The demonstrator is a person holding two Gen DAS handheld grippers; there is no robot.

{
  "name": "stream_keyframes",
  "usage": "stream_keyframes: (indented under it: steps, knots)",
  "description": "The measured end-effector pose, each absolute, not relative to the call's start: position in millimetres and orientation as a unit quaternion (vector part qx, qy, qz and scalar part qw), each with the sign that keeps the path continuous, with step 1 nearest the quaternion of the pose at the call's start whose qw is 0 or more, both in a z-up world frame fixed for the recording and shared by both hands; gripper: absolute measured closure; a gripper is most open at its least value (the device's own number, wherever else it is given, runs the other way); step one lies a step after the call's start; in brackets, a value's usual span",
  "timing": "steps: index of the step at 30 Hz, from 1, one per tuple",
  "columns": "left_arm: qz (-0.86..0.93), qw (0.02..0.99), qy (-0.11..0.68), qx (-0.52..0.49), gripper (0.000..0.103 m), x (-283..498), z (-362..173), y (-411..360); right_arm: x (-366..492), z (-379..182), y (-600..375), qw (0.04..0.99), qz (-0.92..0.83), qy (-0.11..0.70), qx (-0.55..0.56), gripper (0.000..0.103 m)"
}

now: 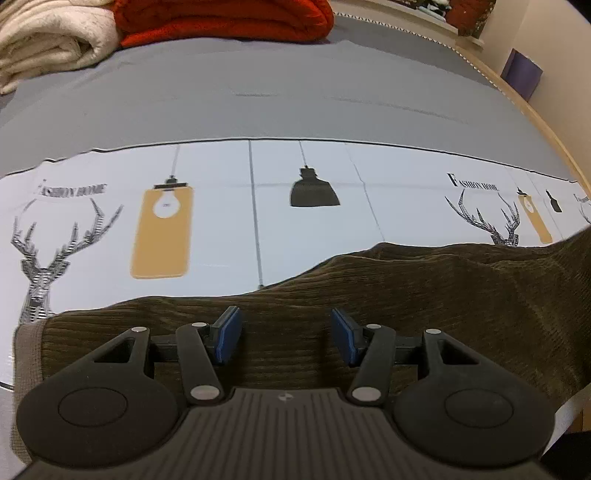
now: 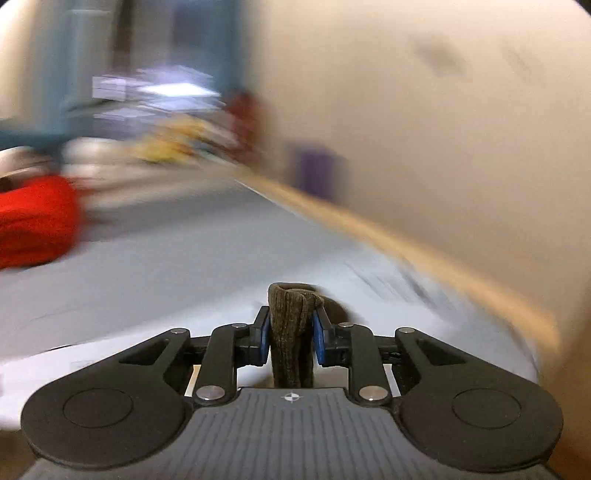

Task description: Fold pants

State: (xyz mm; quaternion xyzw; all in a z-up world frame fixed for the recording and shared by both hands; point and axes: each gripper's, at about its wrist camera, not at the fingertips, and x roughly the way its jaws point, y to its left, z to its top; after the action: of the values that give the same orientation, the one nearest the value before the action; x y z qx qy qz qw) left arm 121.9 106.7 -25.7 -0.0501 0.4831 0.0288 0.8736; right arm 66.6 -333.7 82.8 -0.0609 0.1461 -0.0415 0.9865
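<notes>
Corduroy pants (image 1: 406, 295), olive-brown, lie rumpled on the printed bedsheet (image 1: 221, 221). Left tongs (image 1: 286, 334) hover spread wide above them. Right tongs (image 2: 291, 341) clench a bunched fold of the pants.

Grey bed (image 1: 295, 103) (wood-edged) beside a cream wall (image 1: 554, 44); folded red blanket (image 1: 229, 18) behind.

A bed (image 1: 295, 107) with a grey cover carries everything. Across it lies a white printed sheet (image 1: 332, 221) showing deer heads and hanging lamps. Brown corduroy pants (image 1: 406, 295) lie on that sheet. At the far end rest a folded red blanket (image 1: 229, 18) and, beside it, a cream blanket (image 1: 48, 40).
</notes>
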Motion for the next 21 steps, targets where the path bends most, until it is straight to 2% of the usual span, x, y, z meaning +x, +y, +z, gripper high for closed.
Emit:
stream_keyframes:
  steps: [3,5,9,11,13,17,21]
  knots:
    - [0.031,0.875,0.480,-0.050,0.044,114,-23,117,18,57,-225,0.972,0.110,0.130,-0.162,0.079]
    - [0.030,0.875,0.481,-0.052,0.044,107,-22,125,-2,20,-170,0.939,0.201,0.173,-0.219,0.078]
    - [0.025,0.872,0.486,-0.058,0.041,93,-22,140,-24,-84,-89,0.806,0.340,0.323,-0.361,0.078]
    - [0.022,0.870,0.489,-0.063,0.041,88,-23,146,-36,-102,-74,0.788,0.340,0.314,-0.407,0.071]
    - [0.014,0.869,0.490,-0.065,0.041,84,-23,148,-36,-90,-70,0.790,0.348,0.314,-0.396,0.068]
    - [0.007,0.873,0.486,-0.049,0.039,81,-21,149,-23,-56,-80,0.824,0.348,0.311,-0.321,0.053]
    - [0.007,0.872,0.487,-0.054,0.035,80,-21,153,-4,-59,-86,0.836,0.316,0.339,-0.294,0.053]
